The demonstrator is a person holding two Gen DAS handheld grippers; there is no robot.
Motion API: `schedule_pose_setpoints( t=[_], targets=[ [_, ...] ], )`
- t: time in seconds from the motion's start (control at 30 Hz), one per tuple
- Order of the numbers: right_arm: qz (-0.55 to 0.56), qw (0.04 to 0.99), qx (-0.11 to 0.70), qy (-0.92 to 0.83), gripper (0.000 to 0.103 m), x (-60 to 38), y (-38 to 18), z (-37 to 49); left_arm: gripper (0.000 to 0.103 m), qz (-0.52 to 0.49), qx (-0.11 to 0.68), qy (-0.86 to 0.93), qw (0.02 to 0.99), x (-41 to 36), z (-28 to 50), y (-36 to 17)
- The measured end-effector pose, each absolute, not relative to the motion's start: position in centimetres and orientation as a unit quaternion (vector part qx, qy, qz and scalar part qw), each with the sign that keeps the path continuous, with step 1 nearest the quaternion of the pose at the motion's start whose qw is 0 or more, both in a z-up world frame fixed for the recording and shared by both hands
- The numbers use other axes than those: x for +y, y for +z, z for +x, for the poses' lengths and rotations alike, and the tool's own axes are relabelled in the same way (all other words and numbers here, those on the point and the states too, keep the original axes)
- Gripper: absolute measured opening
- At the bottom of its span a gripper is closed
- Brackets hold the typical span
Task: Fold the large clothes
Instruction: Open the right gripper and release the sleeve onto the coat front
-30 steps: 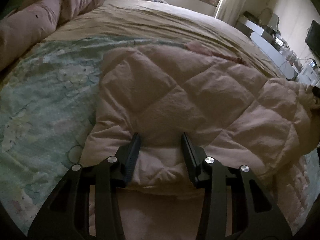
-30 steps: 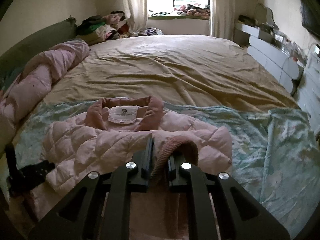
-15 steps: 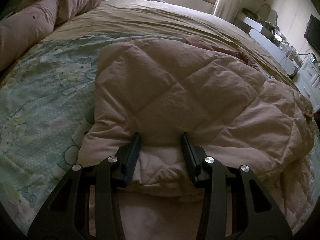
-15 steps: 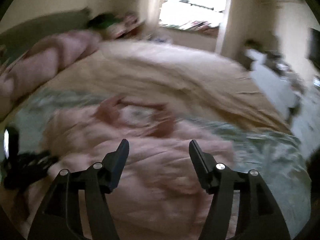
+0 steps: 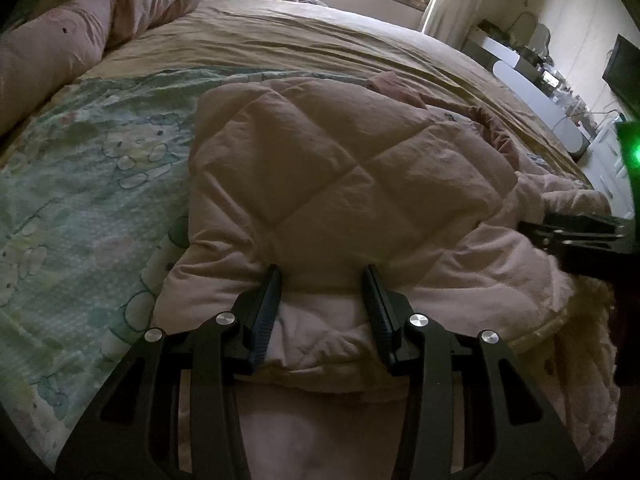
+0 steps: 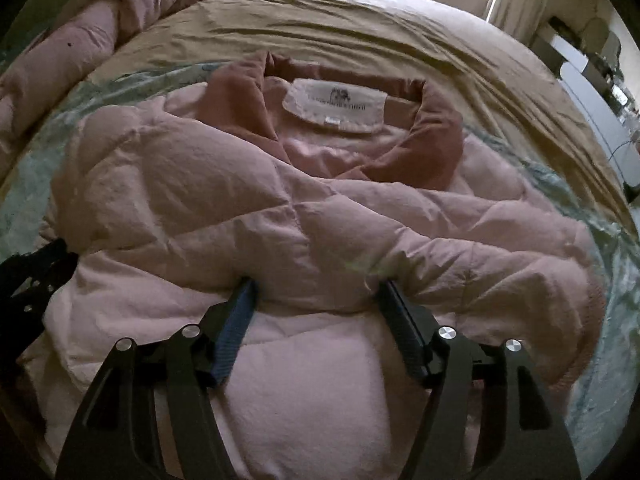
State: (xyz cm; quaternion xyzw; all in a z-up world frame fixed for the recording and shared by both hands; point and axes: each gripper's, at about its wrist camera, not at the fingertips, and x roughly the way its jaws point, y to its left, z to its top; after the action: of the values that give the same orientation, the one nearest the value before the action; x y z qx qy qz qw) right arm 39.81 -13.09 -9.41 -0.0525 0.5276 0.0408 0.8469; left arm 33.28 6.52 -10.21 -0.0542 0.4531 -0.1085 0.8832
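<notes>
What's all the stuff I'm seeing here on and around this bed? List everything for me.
quilted jacket: one, pale pink, lying on the near part of the bed
collar: one, darker pink, at the jacket's far end
label: one, white, inside the collar
patterned sheet: one, pale green, under the jacket
bedspread: one, tan, covering the far bed
duvet: one, pink, rolled along the left edge
left claw: one, black, fingers apart around a jacket fold
right claw: one, black, open over the jacket
</notes>
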Motion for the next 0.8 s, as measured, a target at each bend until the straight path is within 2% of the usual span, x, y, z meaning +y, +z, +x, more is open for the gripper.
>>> schedule_pose_setpoints(
  t=[0.23,0.43,0.63,0.73,0.8],
  targets=[
    [-0.065,0.852,0.519,0.033,0.065,-12.6,-10.4,39.9,0.034,-0.063,0.443,-0.113,0.887,6.7,33.1,-10.1],
    [-0.047,0.884,0.462,0.06,0.064,-13.9,-4.4,35.4,0.034,-0.075,0.429,-0.128,0.891,7.0,31.9,-7.0],
    [-0.046,0.88,0.467,0.068,0.065,-15.0,-4.1,31.7,0.046,-0.069,0.423,-0.167,0.888,5.2,31.0,-5.5],
    [-0.035,0.872,0.484,0.058,0.065,-16.0,-5.4,31.3,0.048,-0.046,0.442,-0.17,0.88,3.9,31.2,-6.8],
    [-0.026,0.866,0.497,0.052,0.069,-16.1,-6.5,31.4,0.049,-0.044,0.454,-0.166,0.874,3.6,31.5,-7.9]
  ],
)
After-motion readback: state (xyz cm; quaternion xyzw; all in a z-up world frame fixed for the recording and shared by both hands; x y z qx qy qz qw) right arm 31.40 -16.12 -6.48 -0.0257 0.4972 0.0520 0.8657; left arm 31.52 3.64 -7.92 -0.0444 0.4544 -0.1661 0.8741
